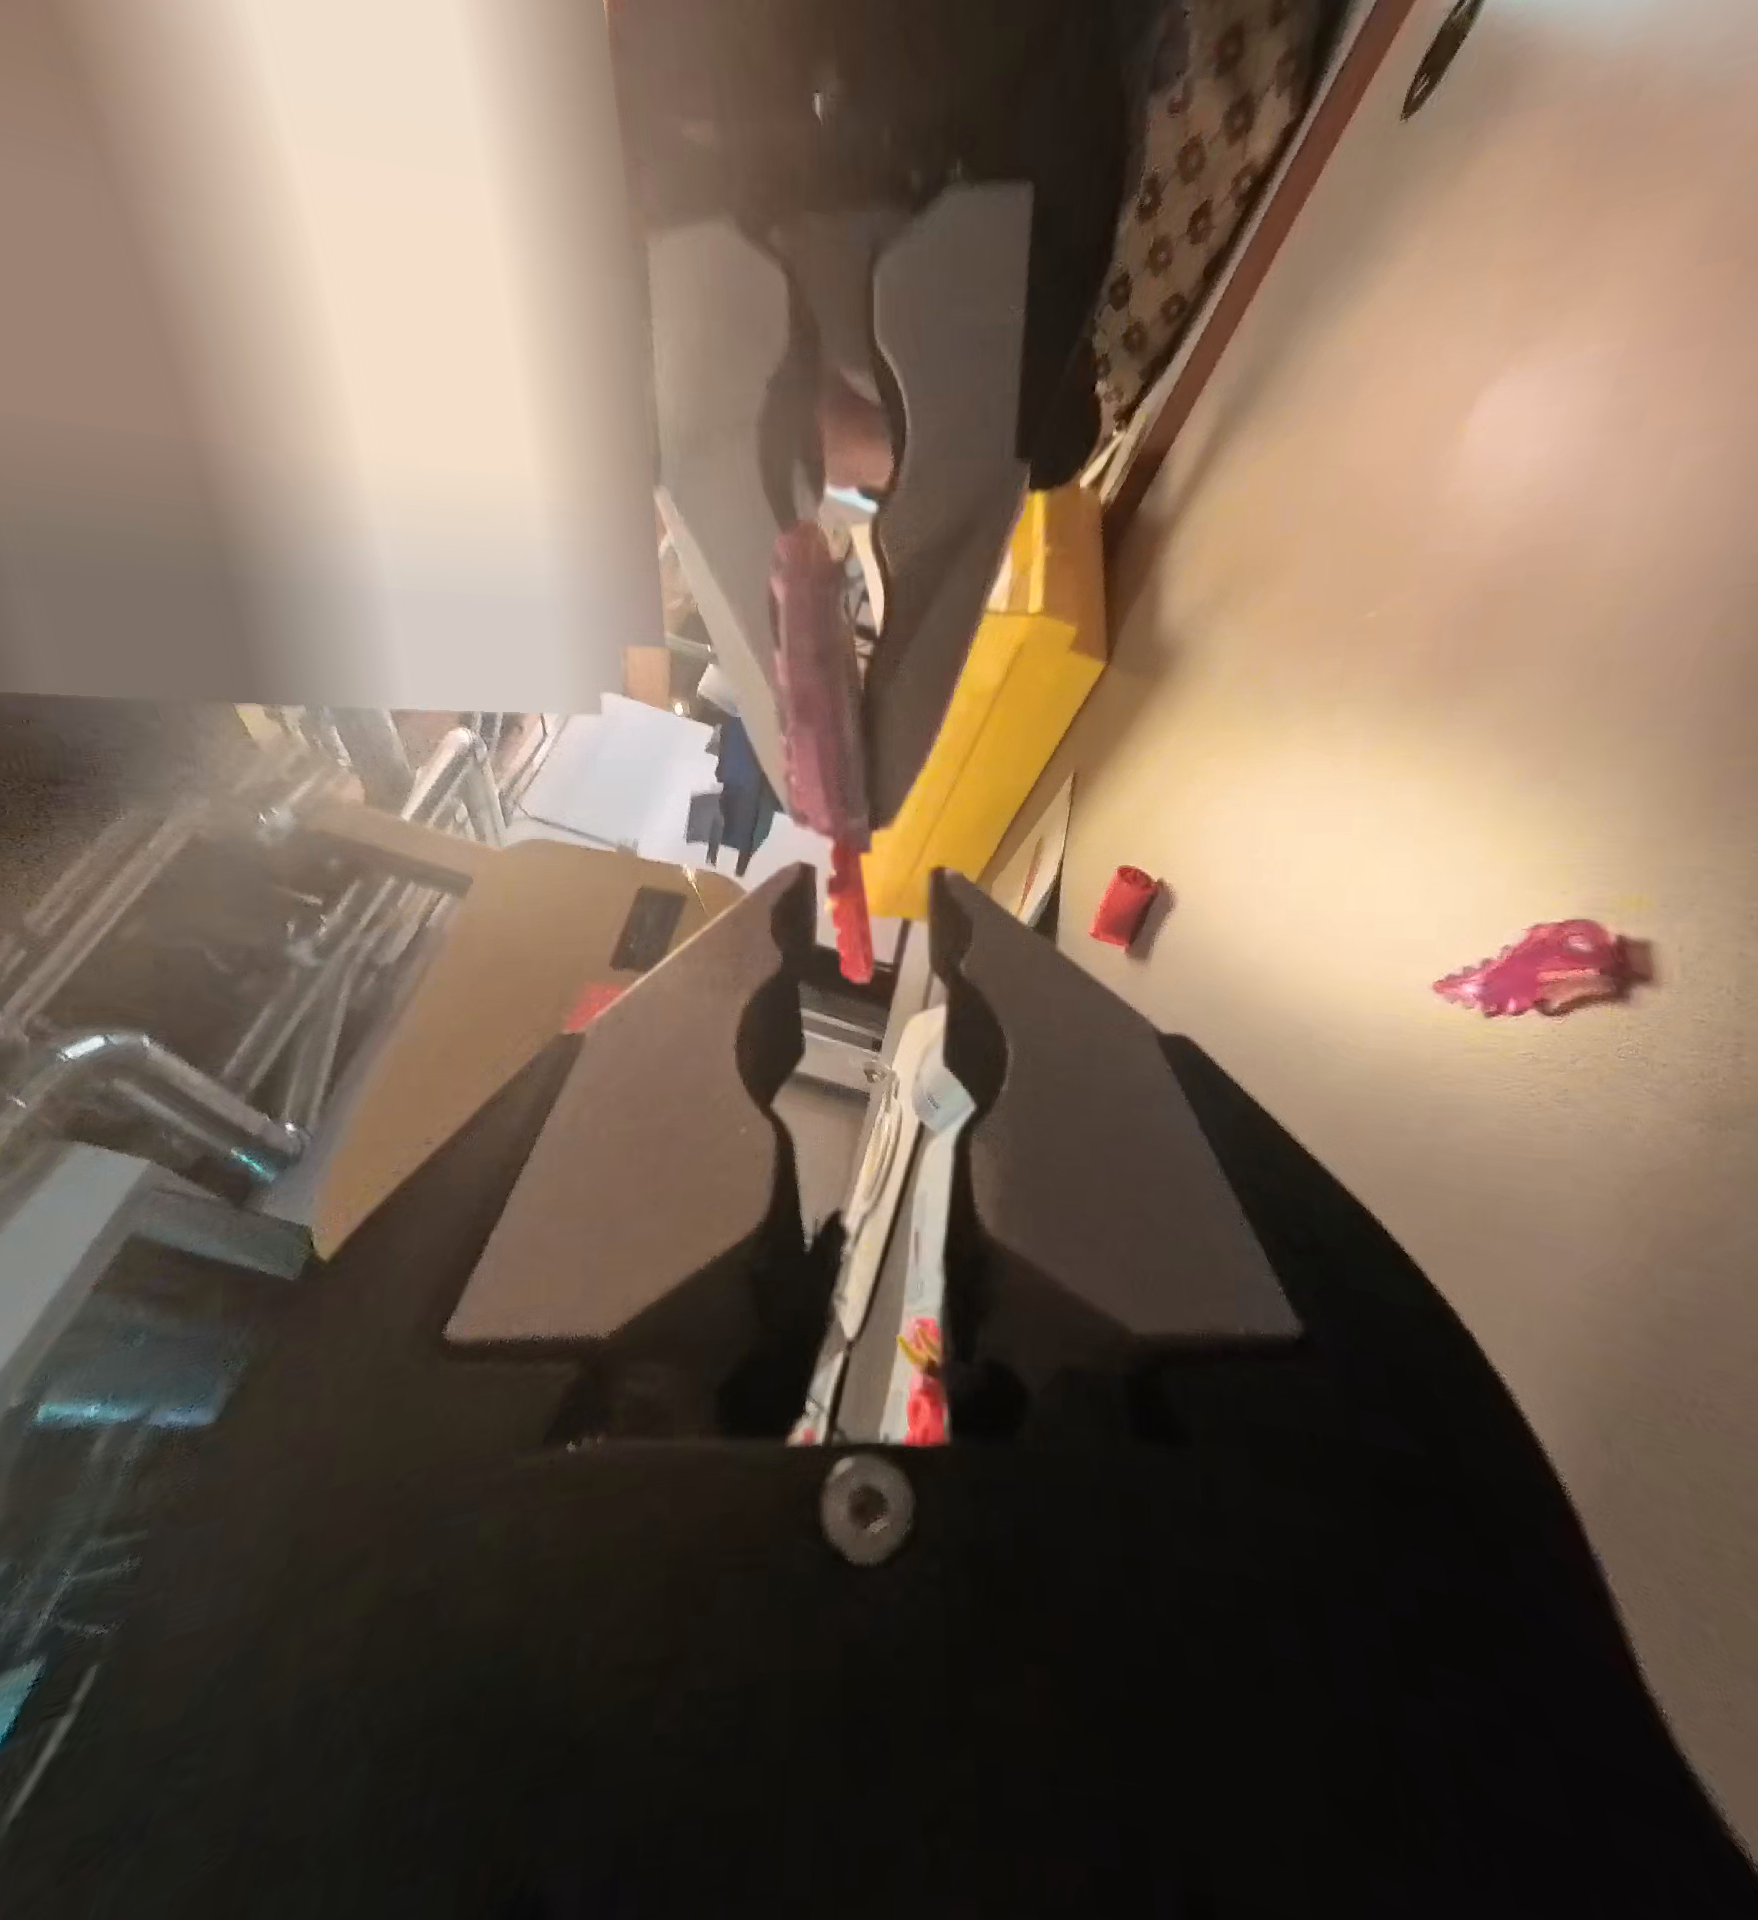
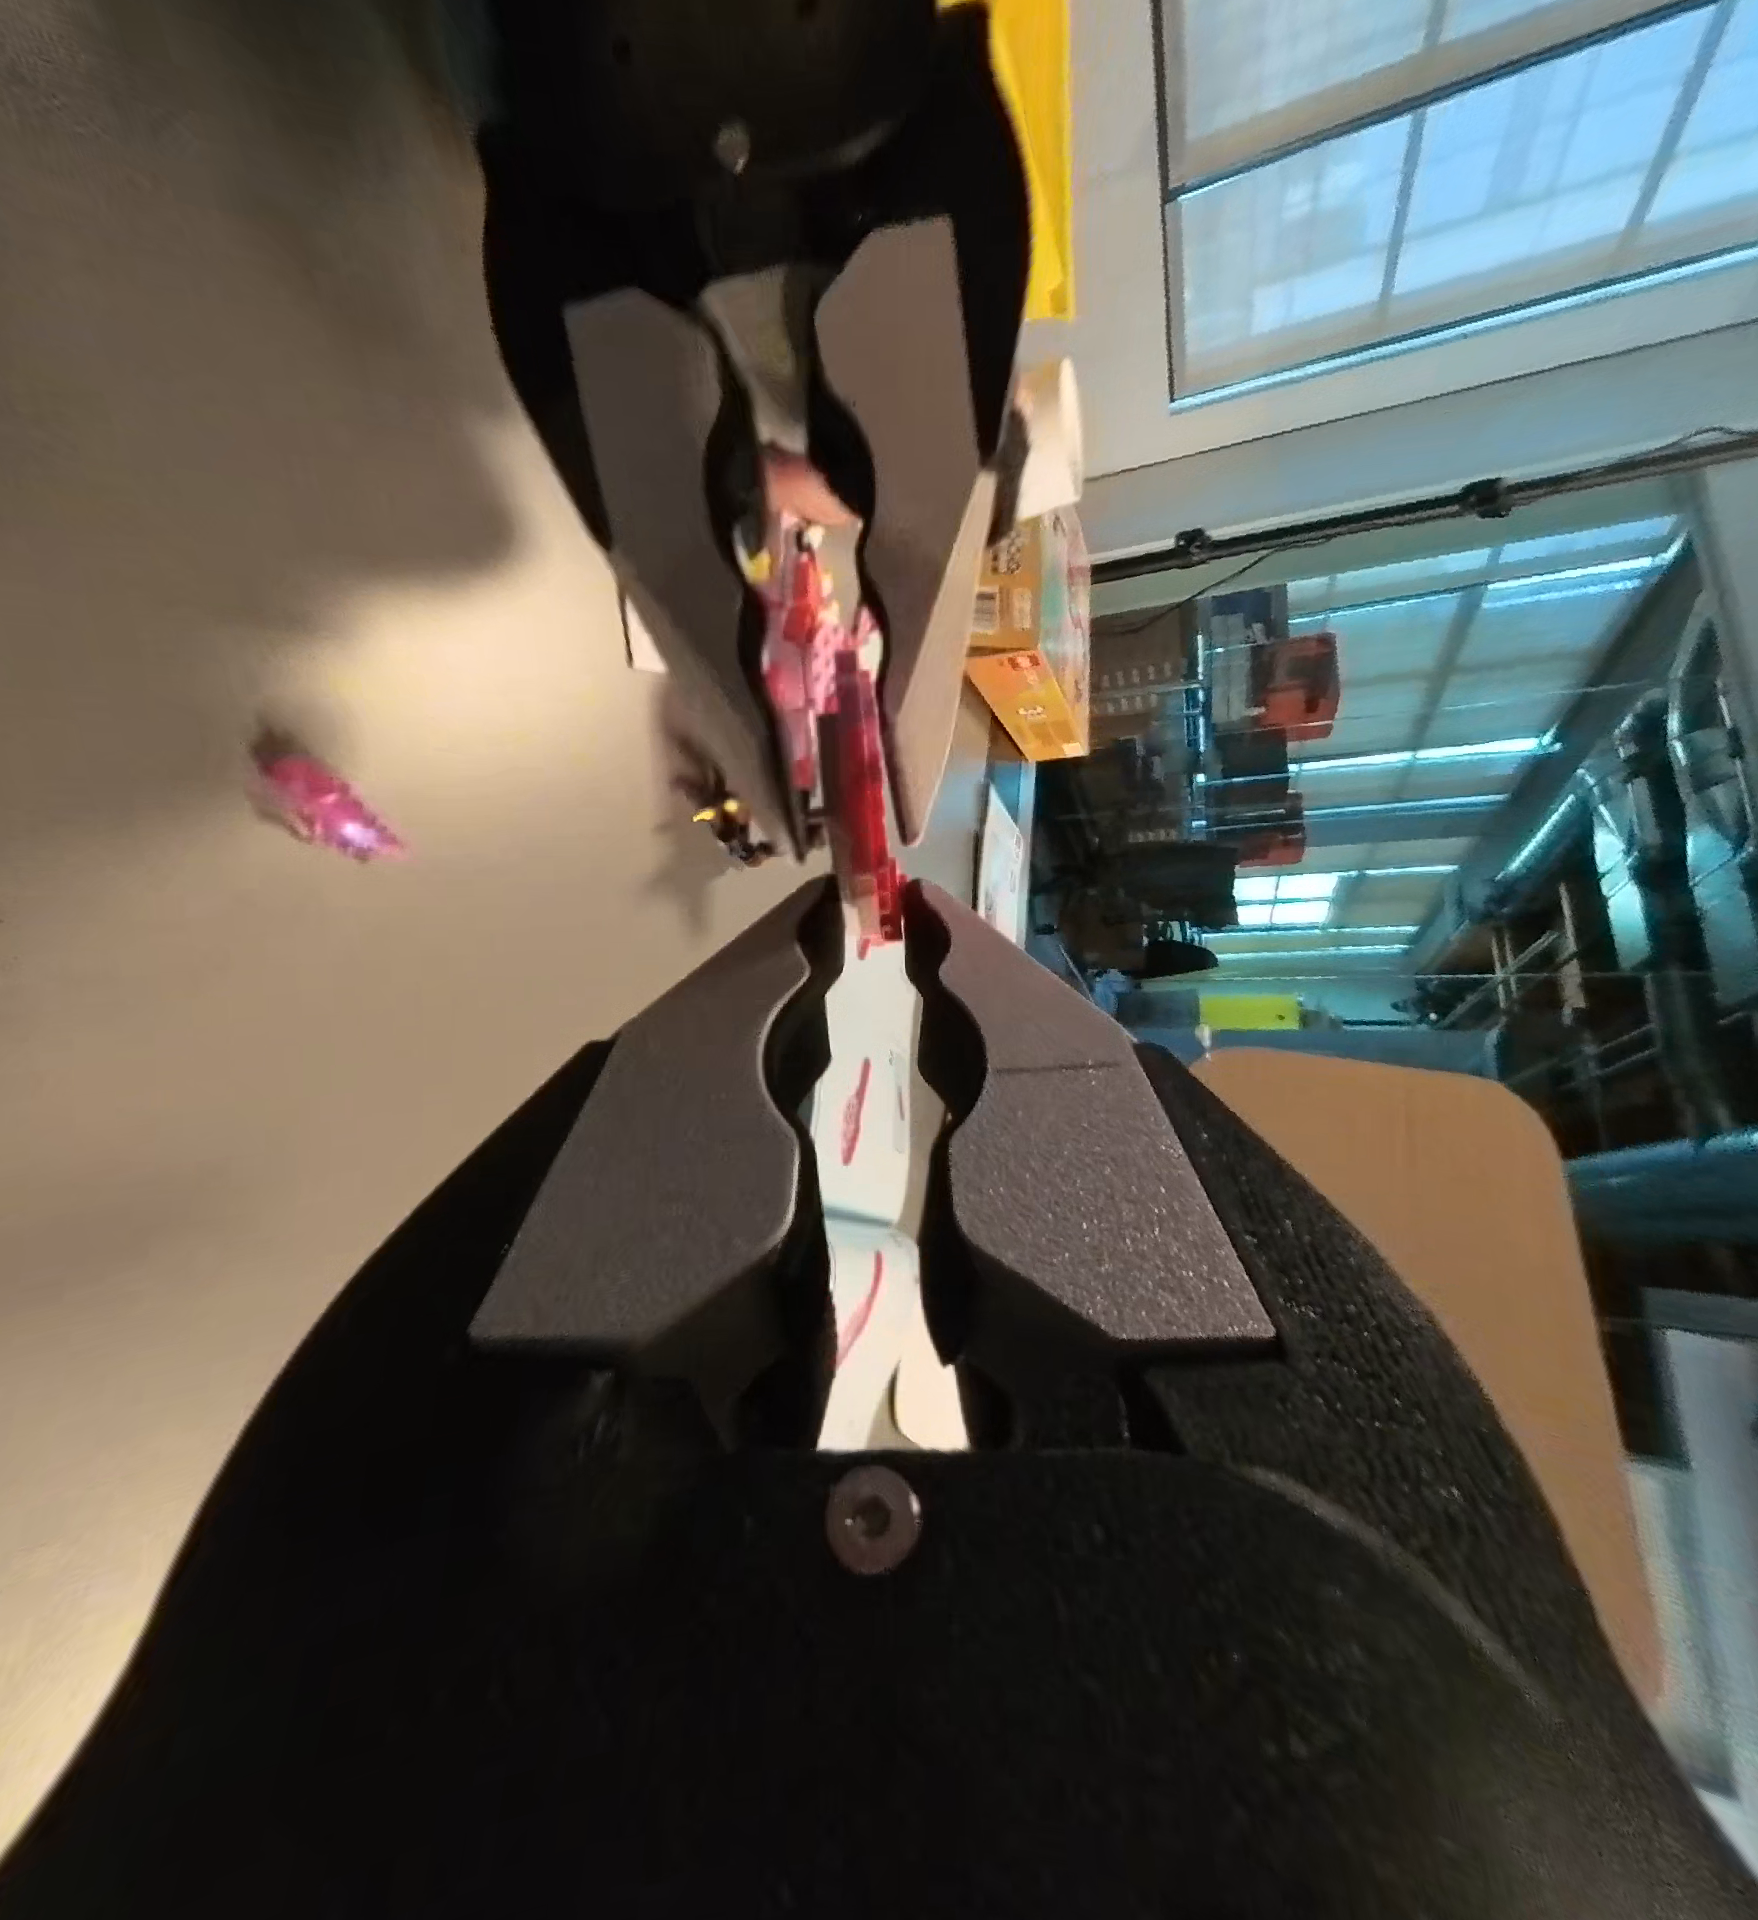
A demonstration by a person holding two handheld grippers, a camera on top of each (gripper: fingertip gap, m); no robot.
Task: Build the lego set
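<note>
Fingers [image 2: 932, 920] of the right gripper [image 2: 872, 902] are clamped on the red end of a long red and magenta brick piece [image 2: 859, 810]. We note the left gripper [image 1: 873, 883] stands open, its fingers [image 1: 787, 914] either side of the piece's red tip [image 1: 851, 928] without pressing it. Worktop [image 1: 1477, 675] alongside carries a small red block [image 1: 1124, 904], a pink piece [image 1: 1550, 966] and a yellow box [image 1: 1000, 717].

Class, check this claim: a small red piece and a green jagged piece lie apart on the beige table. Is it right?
Not quite. The jagged piece is pink, not green, as the left wrist view shows. The small red piece does lie apart from it on the beige table.
</note>
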